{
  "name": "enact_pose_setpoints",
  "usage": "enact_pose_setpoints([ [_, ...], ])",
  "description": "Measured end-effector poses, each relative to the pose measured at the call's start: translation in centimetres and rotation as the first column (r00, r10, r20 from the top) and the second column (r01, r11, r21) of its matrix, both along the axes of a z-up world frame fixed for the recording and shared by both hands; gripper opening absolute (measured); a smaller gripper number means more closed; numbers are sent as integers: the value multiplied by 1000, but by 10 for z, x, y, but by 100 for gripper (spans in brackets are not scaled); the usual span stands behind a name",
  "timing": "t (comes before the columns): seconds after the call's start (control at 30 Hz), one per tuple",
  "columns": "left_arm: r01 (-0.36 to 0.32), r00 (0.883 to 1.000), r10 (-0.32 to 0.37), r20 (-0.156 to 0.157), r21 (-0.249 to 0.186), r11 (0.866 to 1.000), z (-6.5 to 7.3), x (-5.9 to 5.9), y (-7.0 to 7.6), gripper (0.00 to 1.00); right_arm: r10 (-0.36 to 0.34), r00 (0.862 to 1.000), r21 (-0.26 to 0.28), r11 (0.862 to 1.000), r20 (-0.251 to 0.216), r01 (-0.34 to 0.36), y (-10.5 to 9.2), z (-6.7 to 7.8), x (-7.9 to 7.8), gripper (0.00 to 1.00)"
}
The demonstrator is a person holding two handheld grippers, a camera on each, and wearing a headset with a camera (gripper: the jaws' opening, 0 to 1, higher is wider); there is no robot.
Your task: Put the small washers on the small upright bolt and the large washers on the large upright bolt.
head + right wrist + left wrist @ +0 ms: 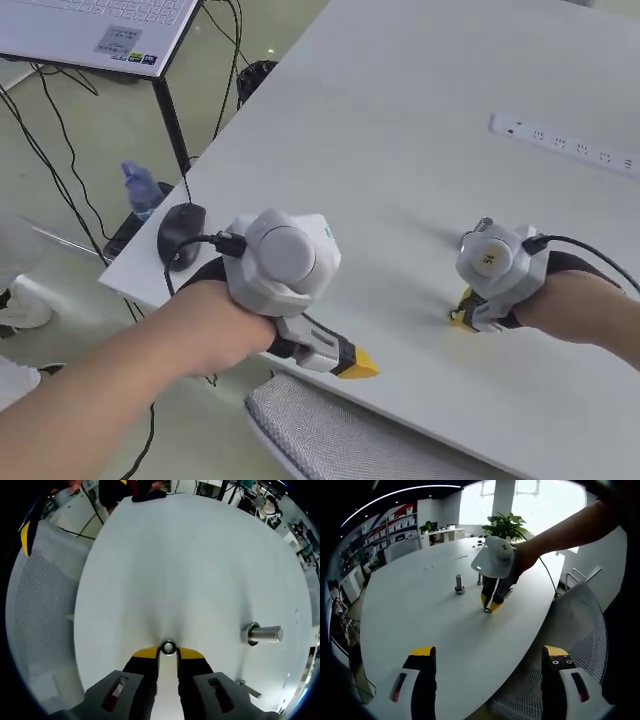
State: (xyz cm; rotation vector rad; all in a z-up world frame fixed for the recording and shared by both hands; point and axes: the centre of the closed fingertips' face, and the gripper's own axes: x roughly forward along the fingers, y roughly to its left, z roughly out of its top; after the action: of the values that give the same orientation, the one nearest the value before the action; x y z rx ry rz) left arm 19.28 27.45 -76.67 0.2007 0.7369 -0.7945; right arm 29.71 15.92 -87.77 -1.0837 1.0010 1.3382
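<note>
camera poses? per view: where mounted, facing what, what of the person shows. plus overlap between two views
Head view: headset, facing forward and down at the white table; left hand and right hand show, each gripping tongs.
Left gripper view: rides the left tongs, open, facing across the table to the right tongs and an upright bolt; the right forearm shows.
Right gripper view: rides the right tongs, facing down at a washer between its tips.
Shared: both gripper views see that washer and bolt.

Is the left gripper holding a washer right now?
No, the left gripper has its jaws wide apart with nothing between them.
</note>
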Motion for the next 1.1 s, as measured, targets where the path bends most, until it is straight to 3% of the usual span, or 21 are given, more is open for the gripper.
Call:
enact_pose_setpoints([
  [0.4,10,1000,-10,-12,-1,1000,-3,-2,-4,86,-43,999,-79,996,-11,42,2,-4,3,16],
  [0.5,12,1000,-12,-13,5,1000,-4,-2,-3,86,-89,996,-80,993,-22,87,1,-3,3,15],
  [0.73,5,1000,-5,-9,7,1000,-2,1,-1,85,-47,999,-80,996,-2,46,0,-3,1,15],
  [0.87,3,1000,-3,-11,1,1000,-3,2,-2,84,-72,997,-64,995,-14,71,1,-2,3,14],
  [1.1,-3,1000,3,-4,4,1000,-1,4,-1,84,-39,999,-103,994,14,40,2,-3,1,13],
])
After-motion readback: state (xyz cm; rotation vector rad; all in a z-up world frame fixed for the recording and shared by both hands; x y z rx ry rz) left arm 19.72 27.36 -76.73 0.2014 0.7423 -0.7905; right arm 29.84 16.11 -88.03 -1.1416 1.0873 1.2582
